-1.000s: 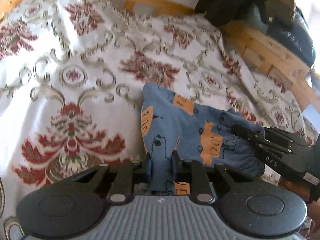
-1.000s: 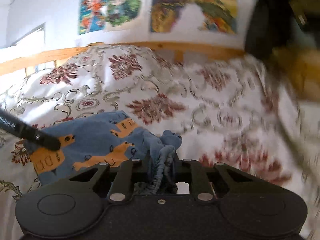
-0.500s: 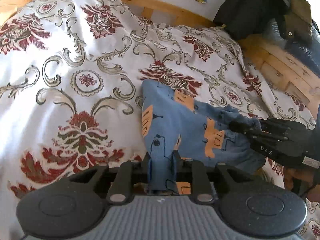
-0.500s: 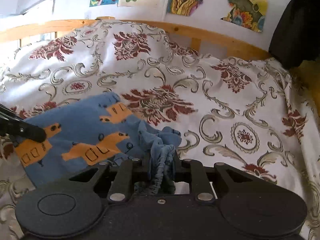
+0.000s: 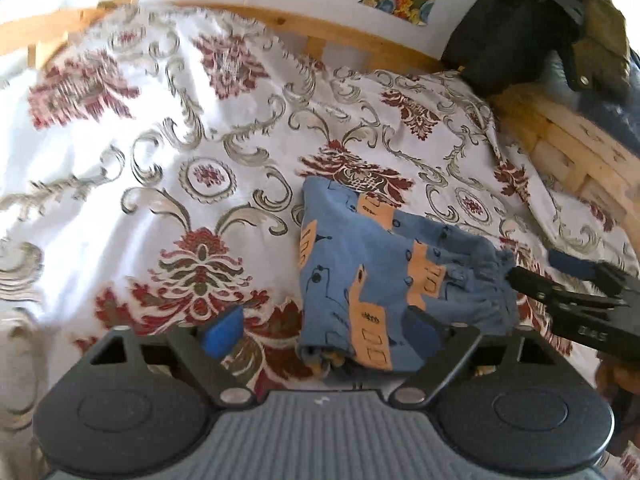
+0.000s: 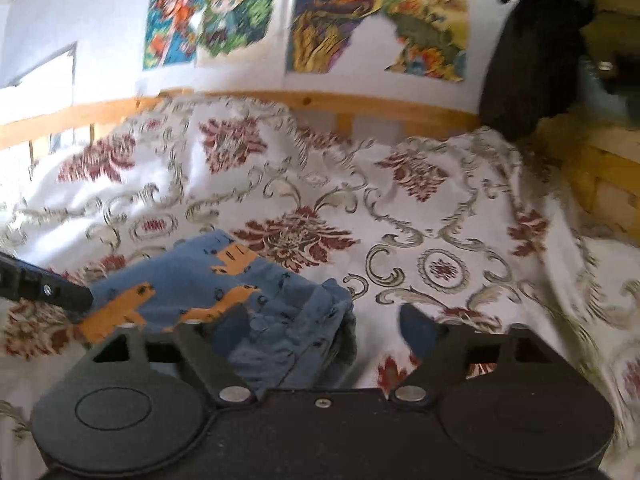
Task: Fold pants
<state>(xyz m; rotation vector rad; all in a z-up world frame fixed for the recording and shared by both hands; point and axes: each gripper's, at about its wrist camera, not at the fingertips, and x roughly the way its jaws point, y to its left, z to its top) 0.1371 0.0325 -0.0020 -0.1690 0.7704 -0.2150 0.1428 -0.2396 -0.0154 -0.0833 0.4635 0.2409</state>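
Floral bedspread (image 5: pixel 168 152) over a wooden-framed bed, posters on the wall behind, dark jacket (image 5: pixel 532 20) hung at the far corner. Pants (image 5: pixel 384 268), blue with orange patches, lie bunched in a folded heap on the bedspread, near edge just in front of both tools. Left gripper (image 5: pixel 320 330) spread wide, holding nothing, one cuff-like end of the pants sitting between its fingers. Right gripper (image 6: pixel 324 328) also spread wide and empty, gathered waistband end resting against its left finger.

Judgement: light, soft, limp knit; won't hold shape, layers slide and bunch, not fragile. Best pinched at the elastic waistband or a hem corner, where cloth is thickest.

Left wrist view shows the whole flat panel of the pants plus the right gripper at the waistband side. Right wrist view shows the crumpled waistband close up and only the left tool's tip at the far end of the pants
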